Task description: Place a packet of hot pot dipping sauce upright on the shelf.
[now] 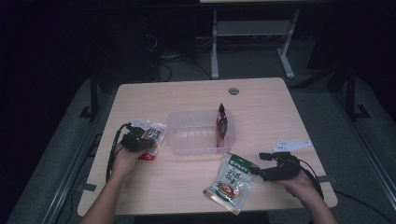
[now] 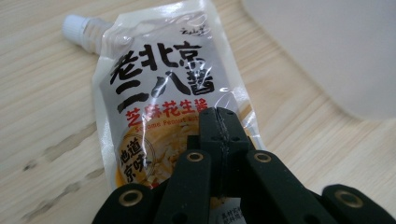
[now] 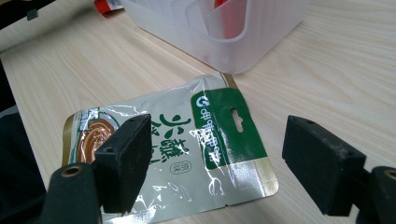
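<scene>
A silver sauce pouch (image 2: 159,79) with a white screw cap (image 2: 74,23) lies flat on the wooden table left of a clear plastic tub (image 1: 201,133). My left gripper (image 2: 219,116) is over the pouch's lower half, its jaws shut tip to tip with nothing seen between them. In the high view the left gripper (image 1: 140,140) covers part of the pouch (image 1: 156,133). A green and silver snack pouch (image 3: 187,149) lies in front of the tub. My right gripper (image 3: 217,163) stands open just above the pouch's green header end. A red packet (image 1: 222,122) stands upright inside the tub at its right end.
The tub (image 3: 224,32) sits mid-table between the two hands. A round cable grommet (image 1: 234,91) is near the table's far edge. Bare tabletop (image 1: 261,116) lies to the right of the tub. A desk frame (image 1: 252,42) stands on the floor beyond the table.
</scene>
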The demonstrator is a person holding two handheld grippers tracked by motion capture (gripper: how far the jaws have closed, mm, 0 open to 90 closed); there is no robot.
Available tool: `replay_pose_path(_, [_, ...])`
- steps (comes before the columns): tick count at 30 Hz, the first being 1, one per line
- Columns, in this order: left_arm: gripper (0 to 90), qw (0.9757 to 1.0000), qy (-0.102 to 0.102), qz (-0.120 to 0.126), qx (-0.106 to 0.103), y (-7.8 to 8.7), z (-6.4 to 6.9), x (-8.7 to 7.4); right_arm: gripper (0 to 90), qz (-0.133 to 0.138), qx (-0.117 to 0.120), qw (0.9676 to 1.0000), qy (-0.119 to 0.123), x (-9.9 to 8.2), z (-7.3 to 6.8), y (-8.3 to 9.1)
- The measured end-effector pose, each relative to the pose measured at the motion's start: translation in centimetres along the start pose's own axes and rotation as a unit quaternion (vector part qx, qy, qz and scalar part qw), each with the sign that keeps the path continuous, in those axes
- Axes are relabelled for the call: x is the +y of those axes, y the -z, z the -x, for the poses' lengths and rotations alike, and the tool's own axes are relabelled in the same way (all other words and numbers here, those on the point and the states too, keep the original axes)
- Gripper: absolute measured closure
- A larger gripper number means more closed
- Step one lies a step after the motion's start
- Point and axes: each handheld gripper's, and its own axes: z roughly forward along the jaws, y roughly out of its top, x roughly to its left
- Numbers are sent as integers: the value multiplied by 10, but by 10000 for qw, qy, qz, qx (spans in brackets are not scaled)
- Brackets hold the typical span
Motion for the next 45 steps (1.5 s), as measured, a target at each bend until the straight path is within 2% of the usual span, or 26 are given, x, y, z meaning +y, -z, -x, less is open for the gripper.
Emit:
replay_pose_path(5, [897,9999,-22,-87,103,6,-9,-5,237,2,-14,10000,4,0,1,0])
replay_pose_path(6, [897,9997,-41,-158,180,10,-14,-8,237,-2,-18,10000,10,-1,1,0])
replay_pose_path(9, [897,9994,-36,-207,273,14,-19,-12,237,-12,-28,10000,14,-1,1,0])
replay_pose_path(10, [897,9994,30,-201,292,16,-22,-15,237,-10,-23,10000,20,-1,1,1])
replay_pose_path(13, [897,9996,107,-183,192,22,-27,-20,237,-11,-18,10000,24,-1,1,0])
replay_pose_path(16, [897,9996,109,-150,192,24,-28,-19,237,-19,-17,10000,45,0,1,0])
replay_pose_path(17, [897,9996,42,-165,219,25,-29,-18,237,-20,-24,10000,33,0,1,0])
replay_pose_path(21, [886,9998,63,23,189,35,-36,-12,237,-12,-30,10000,17,0,1,1])
replay_pose_path(22, [864,9999,90,-19,116,36,-39,-11,237,-15,-31,10000,3,0,1,0])
replay_pose_path(25, [789,9999,22,-83,143,34,-42,-10,237,-14,-28,10000,20,0,2,-1])
replay_pose_path(26, [734,9998,-34,-202,71,32,-46,-11,237,-36,-33,10000,2,0,1,0])
replay_pose_path(28, [598,9996,-91,-268,-8,30,-49,-11,237,-41,-29,10000,5,0,1,0])
replay_pose_path(30, [427,9993,-116,-363,-45,25,-49,-12,237,-51,-44,10000,-15,0,1,-1])
replay_pose_path(33, [277,9989,-131,-436,-75,20,-48,-13,237,-63,-41,10000,-8,0,1,-1])
replay_pose_path(34, [277,9985,-223,-505,-47,18,-48,-14,237,-63,-41,10000,-8,0,1,-1])
replay_pose_path(35, [244,9985,-212,-508,-32,16,-47,-13,237,-68,-39,10000,-16,0,1,-1])
replay_pose_path(37, [178,9978,-318,-573,-10,14,-45,-13,237,-40,-43,10000,38,-1,1,-1])
replay_pose_path(41, [145,9980,-321,-542,84,12,-45,-13,237,-47,-63,10000,17,-1,2,0])
replay_pose_path(42, [124,9980,-274,-532,194,11,-48,-13,237,-56,-70,10000,35,-1,2,0])
replay_pose_path(45, [123,9983,-242,-486,210,12,-50,-13,237,-76,-77,9999,55,-1,2,-1])
